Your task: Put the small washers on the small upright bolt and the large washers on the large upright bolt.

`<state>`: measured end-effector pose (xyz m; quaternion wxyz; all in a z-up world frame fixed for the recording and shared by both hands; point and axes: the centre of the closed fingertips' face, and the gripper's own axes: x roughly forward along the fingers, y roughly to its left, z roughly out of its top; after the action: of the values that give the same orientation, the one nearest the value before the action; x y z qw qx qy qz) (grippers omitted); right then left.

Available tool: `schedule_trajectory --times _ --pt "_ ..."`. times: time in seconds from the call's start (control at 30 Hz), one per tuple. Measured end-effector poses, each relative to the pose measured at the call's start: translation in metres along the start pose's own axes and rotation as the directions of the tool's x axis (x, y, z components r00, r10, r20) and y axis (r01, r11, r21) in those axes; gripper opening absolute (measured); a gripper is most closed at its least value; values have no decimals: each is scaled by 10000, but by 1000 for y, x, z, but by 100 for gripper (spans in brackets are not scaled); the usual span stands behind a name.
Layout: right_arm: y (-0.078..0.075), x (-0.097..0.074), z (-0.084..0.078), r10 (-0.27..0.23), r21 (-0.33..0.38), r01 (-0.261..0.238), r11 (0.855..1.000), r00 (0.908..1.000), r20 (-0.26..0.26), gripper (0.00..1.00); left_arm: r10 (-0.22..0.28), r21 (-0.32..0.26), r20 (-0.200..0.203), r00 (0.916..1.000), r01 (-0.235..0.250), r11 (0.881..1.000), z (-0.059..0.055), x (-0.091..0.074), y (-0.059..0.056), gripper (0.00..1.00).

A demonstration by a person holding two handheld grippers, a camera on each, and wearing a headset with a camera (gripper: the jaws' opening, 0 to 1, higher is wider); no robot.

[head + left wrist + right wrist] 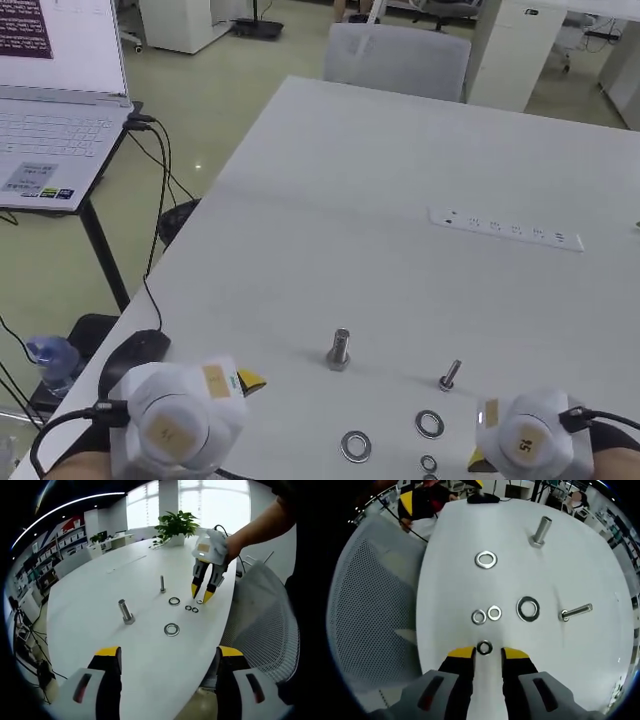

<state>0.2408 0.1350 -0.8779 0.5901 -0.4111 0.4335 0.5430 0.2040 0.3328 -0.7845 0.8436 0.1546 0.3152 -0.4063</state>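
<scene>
The large upright bolt (339,349) and the small upright bolt (450,375) stand on the white table (400,170). Two large washers (355,446) (430,424) lie flat in front of them, with a small washer (428,463) nearer the edge. My right gripper (488,653) is open, its yellow tips low on either side of one small washer (484,648). Two more small washers (479,616) (494,613) lie just beyond it. My left gripper (169,652) is open wide and holds nothing, back from a large washer (171,629).
A power strip (505,229) lies farther back on the table. A laptop (55,120) sits on a stand to the left, with cables and a mouse (135,350) below. A mesh chair (370,605) stands against the near table edge.
</scene>
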Motion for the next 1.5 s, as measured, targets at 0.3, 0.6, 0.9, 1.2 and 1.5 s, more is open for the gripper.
schedule_trajectory --times 0.3,0.6,0.9,1.2,1.5 --pt "4 0 1 -17 -380 13 9993 10000 -98 16 6 1 30 10000 -6 10000 1 0 -1 76" --pt "4 0 2 6 -734 -36 9973 9992 -410 15 -34 -31 -46 10000 34 10000 -3 -1 -4 74" --pt "2 1 3 137 -532 -176 9984 9972 -729 14 -63 -40 -66 10000 63 10000 -3 0 -4 73" --pt "3 0 3 36 -437 -59 9990 9986 -519 14 -85 -37 -90 9999 84 10000 -1 1 -3 73" --pt "4 2 3 -122 -847 69 9964 9980 -621 15 -99 -73 -139 9999 98 9999 -3 1 -4 71"
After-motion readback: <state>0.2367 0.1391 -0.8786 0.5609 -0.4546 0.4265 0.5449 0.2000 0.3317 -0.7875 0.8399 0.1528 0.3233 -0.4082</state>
